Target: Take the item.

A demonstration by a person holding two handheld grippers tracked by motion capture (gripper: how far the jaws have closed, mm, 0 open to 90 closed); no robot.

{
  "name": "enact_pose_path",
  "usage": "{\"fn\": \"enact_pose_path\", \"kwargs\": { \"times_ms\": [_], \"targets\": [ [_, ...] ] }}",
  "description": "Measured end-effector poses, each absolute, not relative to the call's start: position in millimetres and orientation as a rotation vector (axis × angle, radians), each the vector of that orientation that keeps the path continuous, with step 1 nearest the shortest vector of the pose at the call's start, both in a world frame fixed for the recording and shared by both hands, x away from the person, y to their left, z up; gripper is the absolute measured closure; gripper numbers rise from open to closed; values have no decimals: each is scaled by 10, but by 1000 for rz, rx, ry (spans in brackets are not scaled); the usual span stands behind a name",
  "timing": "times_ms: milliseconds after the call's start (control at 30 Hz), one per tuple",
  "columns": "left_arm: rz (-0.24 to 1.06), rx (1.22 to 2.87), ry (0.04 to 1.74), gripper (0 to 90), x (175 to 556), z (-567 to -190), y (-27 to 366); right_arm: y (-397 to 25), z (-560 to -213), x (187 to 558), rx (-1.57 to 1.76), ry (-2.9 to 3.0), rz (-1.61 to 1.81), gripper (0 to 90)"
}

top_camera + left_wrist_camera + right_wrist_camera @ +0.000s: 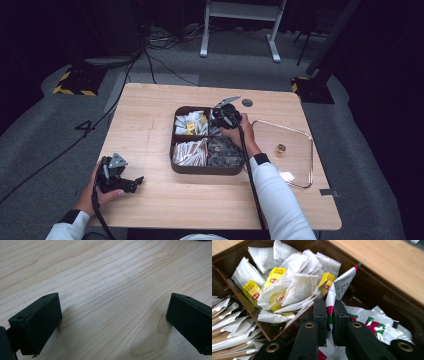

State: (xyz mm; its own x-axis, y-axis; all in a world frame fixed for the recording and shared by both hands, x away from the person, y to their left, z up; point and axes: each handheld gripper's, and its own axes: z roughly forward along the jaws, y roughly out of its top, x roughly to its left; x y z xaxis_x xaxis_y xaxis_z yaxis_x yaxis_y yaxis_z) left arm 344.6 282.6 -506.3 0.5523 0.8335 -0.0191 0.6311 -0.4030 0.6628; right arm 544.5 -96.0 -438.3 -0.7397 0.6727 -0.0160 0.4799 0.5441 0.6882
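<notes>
The sachet, white with red and green print, is pinched upright in the right gripper, just above the back right compartment of the brown box. More sachets lie below it, tea bags sit next door. The left gripper rests wide apart on the table, holding nothing. A clear lid lies right of the box.

High view looks fwd and down from above the person's side, whole table in frame. Left gripper view sits v. close, bare wood betw its fingers. Right gripper view looks into the box, sachet betw its fingers; box also in high view.
</notes>
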Motion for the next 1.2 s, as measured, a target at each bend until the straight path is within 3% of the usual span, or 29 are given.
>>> {"fn": "enact_pose_path", "kwargs": {
  "times_ms": [1200],
  "targets": [
    [420,2162,1178,5,3442,-5064,2825,-1409,-3921,4871,740,2427,1274,865]
  ]
}}
